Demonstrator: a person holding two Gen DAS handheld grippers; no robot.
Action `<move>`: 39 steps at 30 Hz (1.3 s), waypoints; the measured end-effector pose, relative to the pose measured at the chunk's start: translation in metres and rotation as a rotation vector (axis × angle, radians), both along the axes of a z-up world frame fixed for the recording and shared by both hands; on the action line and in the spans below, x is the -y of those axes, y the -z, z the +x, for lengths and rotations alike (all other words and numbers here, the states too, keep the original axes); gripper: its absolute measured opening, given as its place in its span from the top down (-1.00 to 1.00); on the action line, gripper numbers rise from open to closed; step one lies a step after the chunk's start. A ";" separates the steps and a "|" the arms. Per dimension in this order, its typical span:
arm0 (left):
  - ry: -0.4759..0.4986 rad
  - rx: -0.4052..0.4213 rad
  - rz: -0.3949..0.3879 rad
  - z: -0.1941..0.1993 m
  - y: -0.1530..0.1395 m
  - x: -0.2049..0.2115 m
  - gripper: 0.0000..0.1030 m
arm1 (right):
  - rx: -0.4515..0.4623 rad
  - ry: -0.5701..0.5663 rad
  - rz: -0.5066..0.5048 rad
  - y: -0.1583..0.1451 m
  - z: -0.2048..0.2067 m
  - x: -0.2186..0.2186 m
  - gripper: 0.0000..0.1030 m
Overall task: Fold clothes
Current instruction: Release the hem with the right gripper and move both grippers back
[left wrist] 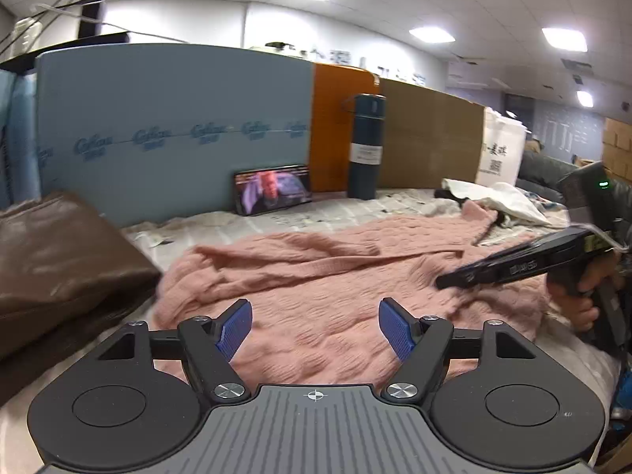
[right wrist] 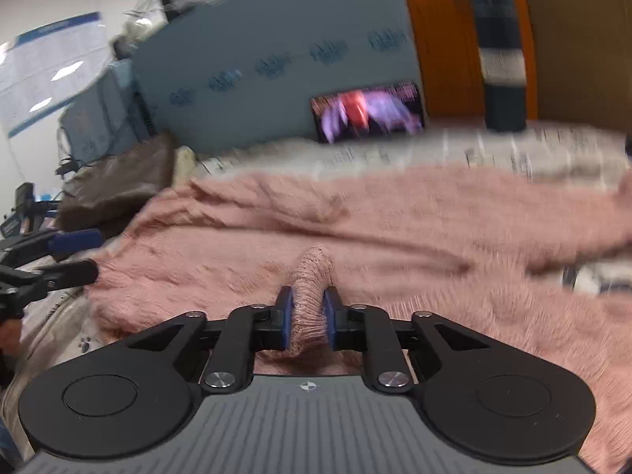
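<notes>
A pink knitted sweater (left wrist: 316, 276) lies rumpled across the bed, also filling the right wrist view as the pink sweater (right wrist: 395, 221). My left gripper (left wrist: 315, 316) hovers over its near edge, open, with nothing between the blue pads. My right gripper (right wrist: 309, 300) is shut on a bunched fold of the pink knit that sticks up between its pads. In the left wrist view the right gripper (left wrist: 442, 282) comes in from the right, low on the sweater, held by a hand (left wrist: 584, 296). The left gripper (right wrist: 93, 251) shows at the left edge of the right wrist view.
A patterned white sheet (left wrist: 316, 213) covers the bed. A phone (left wrist: 272, 189) with a lit screen leans on a blue foam board (left wrist: 173, 130). A dark flask (left wrist: 366, 146) stands beside an orange panel. A brown cushion (left wrist: 59, 260) lies left; white clothes (left wrist: 501, 197) lie back right.
</notes>
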State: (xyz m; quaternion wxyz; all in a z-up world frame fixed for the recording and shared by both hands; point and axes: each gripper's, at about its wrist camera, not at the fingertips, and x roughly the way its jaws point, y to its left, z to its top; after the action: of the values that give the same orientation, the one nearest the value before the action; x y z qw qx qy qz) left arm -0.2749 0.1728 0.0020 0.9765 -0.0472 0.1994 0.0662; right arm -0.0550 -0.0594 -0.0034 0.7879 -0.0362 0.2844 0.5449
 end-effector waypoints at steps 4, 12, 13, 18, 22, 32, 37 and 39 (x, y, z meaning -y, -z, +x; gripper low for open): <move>-0.055 0.013 -0.014 0.000 0.000 -0.010 -0.40 | 0.014 -0.050 0.124 -0.030 -0.014 0.014 0.71; -0.114 -0.027 -0.022 0.004 0.005 -0.016 -0.48 | -0.064 -0.140 0.344 -0.065 -0.029 0.031 0.71; -0.129 -0.039 -0.024 0.004 0.006 -0.018 -0.49 | -0.047 -0.126 0.331 -0.066 -0.030 0.031 0.71; -0.158 -0.131 0.019 0.003 0.014 -0.017 -0.53 | 0.015 -0.039 0.210 -0.053 -0.030 0.025 0.71; -0.151 -0.136 0.050 0.004 0.013 -0.011 -0.53 | 0.012 0.013 0.109 -0.028 -0.023 0.024 0.71; 0.117 -0.113 0.129 0.033 0.012 0.036 -0.73 | 0.232 0.119 -0.058 -0.003 -0.032 0.017 -0.18; 0.111 -0.167 0.175 0.039 0.019 0.044 -0.76 | 0.289 0.127 -0.205 0.011 -0.023 0.002 -0.26; 0.109 -0.185 0.187 0.040 0.021 0.045 -0.77 | 0.294 0.118 -0.230 0.015 -0.022 0.000 -0.28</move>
State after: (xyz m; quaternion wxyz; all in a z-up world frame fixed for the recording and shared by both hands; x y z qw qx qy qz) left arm -0.2351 0.1280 -0.0191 0.9563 0.0611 0.2837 0.0352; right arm -0.0768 -0.0589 -0.0185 0.8424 -0.1886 0.2281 0.4504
